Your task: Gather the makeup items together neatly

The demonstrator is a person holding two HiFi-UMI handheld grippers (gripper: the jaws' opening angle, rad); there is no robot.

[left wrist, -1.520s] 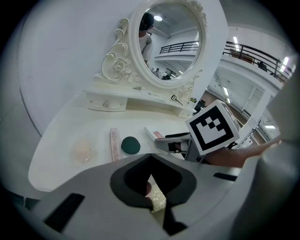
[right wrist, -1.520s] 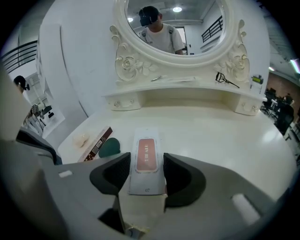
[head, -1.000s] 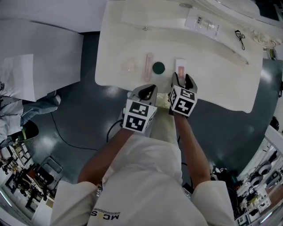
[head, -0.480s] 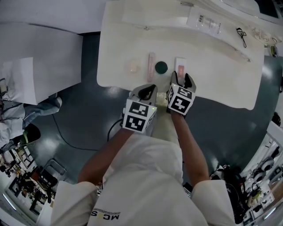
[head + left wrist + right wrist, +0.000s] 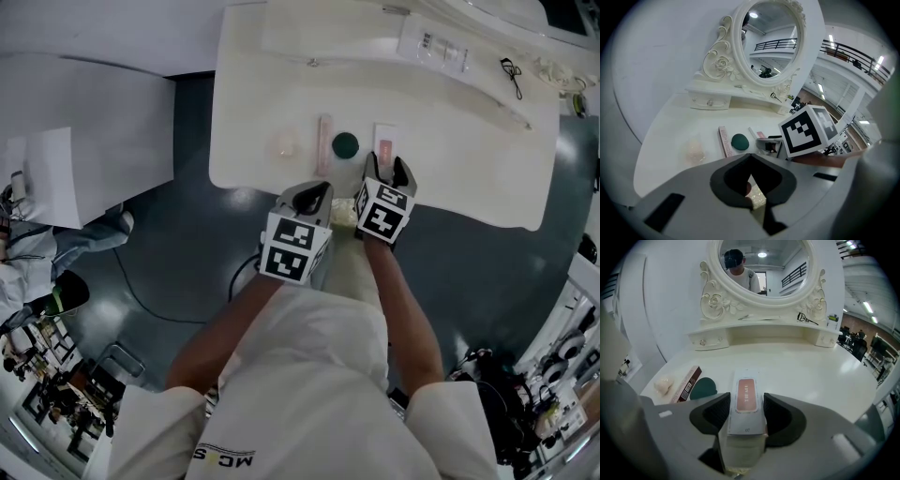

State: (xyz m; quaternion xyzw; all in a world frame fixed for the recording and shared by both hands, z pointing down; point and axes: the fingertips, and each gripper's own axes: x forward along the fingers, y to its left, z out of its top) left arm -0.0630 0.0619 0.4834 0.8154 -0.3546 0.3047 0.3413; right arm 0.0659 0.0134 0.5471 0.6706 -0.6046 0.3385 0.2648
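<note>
Pinches the white palette box (image 5: 745, 380) between the pads of the right hand-held gripper (image 5: 746, 404), flat on the surface (image 5: 469, 178) near its front edge. Holds the left hand-held gripper (image 5: 750, 157) pressed together, empty, just off that edge. Shows green sponge (image 5: 345, 143), slim pink box (image 5: 324, 143) and pale puff (image 5: 286, 144) lined up leftward. Leaves broad bare room rightward and behind.

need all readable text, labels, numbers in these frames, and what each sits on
"07": near end of the white box.
Lettering on that box's pink panel: too blurred to read.
Barcode and print on the long brown box: too small to read.
"MC", then "S": on the shirt, middle unclear.
Dark marks on the far flat packet: too small to read.
</note>
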